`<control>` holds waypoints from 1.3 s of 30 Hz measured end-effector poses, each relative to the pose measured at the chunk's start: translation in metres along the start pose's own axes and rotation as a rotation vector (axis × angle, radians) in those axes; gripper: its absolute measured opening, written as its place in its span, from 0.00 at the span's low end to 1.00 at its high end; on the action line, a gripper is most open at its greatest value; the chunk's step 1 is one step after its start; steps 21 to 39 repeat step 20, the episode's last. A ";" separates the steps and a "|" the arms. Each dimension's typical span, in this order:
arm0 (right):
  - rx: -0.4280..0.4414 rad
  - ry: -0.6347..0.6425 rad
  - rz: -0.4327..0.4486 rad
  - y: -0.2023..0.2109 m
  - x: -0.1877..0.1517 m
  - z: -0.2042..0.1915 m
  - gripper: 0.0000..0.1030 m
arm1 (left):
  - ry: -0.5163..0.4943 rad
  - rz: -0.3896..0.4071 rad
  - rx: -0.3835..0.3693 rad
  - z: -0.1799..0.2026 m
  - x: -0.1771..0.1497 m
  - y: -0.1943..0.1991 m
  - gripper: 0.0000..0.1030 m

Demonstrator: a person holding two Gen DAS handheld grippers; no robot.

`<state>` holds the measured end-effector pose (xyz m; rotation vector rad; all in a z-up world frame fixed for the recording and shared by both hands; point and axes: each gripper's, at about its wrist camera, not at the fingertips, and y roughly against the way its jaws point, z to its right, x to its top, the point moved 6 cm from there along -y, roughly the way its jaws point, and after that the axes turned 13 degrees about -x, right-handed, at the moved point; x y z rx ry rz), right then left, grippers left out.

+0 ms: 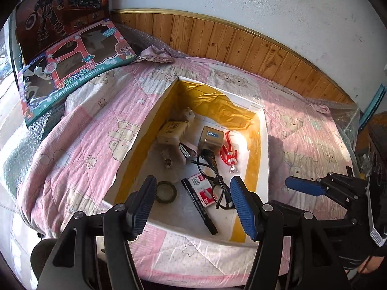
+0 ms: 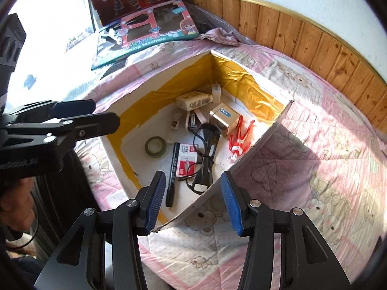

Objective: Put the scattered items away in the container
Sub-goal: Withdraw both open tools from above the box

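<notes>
Where left hand-held gripper (image 1: 193,205) gapes, glasses (image 1: 212,178) between.

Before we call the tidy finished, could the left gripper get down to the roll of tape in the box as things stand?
Probably yes. The left gripper is open and empty above the box, and the roll of tape lies flat on the floor near its left finger, with nothing on top of it.

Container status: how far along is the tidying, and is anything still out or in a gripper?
Looks nearly done: glasses, marker, tape roll and red figure lie inside the container. Both hand-held grippers, left and right, are open and empty. No loose items visible on the quilt.
</notes>
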<state>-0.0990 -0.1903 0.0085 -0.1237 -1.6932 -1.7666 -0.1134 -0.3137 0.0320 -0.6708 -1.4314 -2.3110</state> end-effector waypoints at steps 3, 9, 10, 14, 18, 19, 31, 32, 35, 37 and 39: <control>-0.044 0.044 -0.022 -0.005 -0.005 -0.001 0.49 | 0.007 0.004 -0.012 0.013 -0.017 0.010 0.62; -0.066 0.090 -0.069 -0.014 -0.011 -0.005 0.49 | 0.019 -0.001 -0.047 0.030 -0.038 0.021 0.62; -0.054 0.094 -0.077 -0.015 -0.011 -0.007 0.49 | 0.024 0.002 -0.051 0.030 -0.038 0.024 0.62; 0.009 0.086 -0.088 -0.014 -0.009 -0.012 0.49 | 0.021 0.021 -0.045 0.032 -0.035 0.033 0.62; 0.063 0.072 -0.067 -0.005 -0.005 -0.019 0.49 | 0.012 0.036 -0.030 0.030 -0.032 0.039 0.62; 0.069 0.072 -0.062 -0.003 -0.004 -0.021 0.49 | 0.011 0.035 -0.028 0.030 -0.033 0.040 0.62; 0.067 0.076 -0.055 0.000 -0.002 -0.023 0.49 | 0.009 0.033 -0.025 0.029 -0.033 0.040 0.62; 0.067 0.076 -0.055 0.000 -0.002 -0.023 0.49 | 0.009 0.033 -0.025 0.029 -0.033 0.040 0.62; 0.067 0.076 -0.055 0.000 -0.002 -0.023 0.49 | 0.009 0.033 -0.025 0.029 -0.033 0.040 0.62; 0.067 0.076 -0.055 0.000 -0.002 -0.023 0.49 | 0.009 0.033 -0.025 0.029 -0.033 0.040 0.62; 0.067 0.076 -0.055 0.000 -0.002 -0.023 0.49 | 0.009 0.033 -0.025 0.029 -0.033 0.040 0.62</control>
